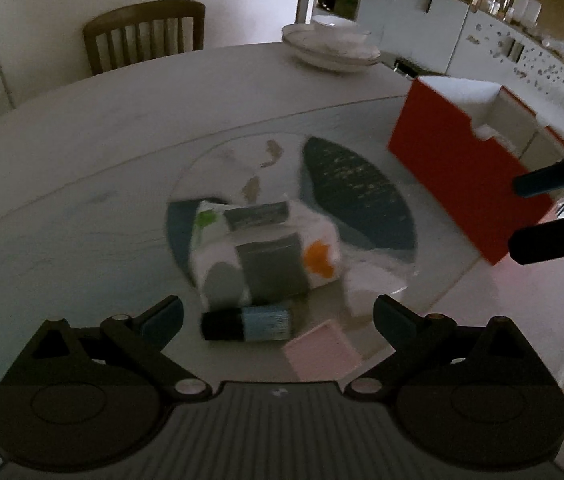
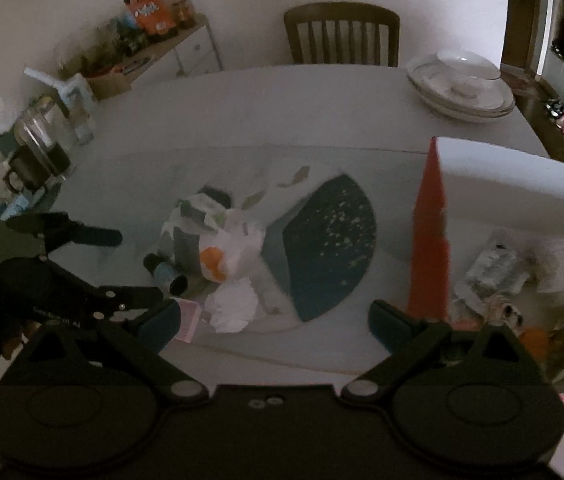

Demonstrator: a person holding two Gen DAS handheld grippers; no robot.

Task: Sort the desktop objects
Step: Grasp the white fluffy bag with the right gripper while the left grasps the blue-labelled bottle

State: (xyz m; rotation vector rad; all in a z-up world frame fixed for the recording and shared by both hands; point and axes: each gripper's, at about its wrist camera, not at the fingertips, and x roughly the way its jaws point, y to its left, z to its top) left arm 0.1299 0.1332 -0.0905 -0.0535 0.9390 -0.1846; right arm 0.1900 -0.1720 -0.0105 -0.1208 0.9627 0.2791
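My left gripper (image 1: 278, 320) hangs open just above the table, with a small black-capped, blue-labelled bottle (image 1: 248, 324) lying between its fingers, untouched. Behind the bottle sits a white packet with coloured spots (image 1: 266, 252), and a pink pad (image 1: 322, 354) lies to the right. My right gripper (image 2: 274, 320) is open and holds nothing; below it are crumpled white paper (image 2: 232, 306) and the round blue-patterned mat (image 2: 330, 240). The red box (image 2: 430, 240) stands at the right with wrappers (image 2: 498, 268) inside. In the right wrist view the left gripper (image 2: 138, 264) flanks the bottle (image 2: 164, 272).
A stack of white plates (image 1: 334, 48) sits at the far table edge, with a wooden chair (image 1: 146, 36) behind. Glass jars (image 2: 38, 148) crowd the table's left side. A low cabinet with snack bags (image 2: 150, 12) stands by the wall. The right gripper (image 1: 530, 212) hovers at the red box (image 1: 462, 168).
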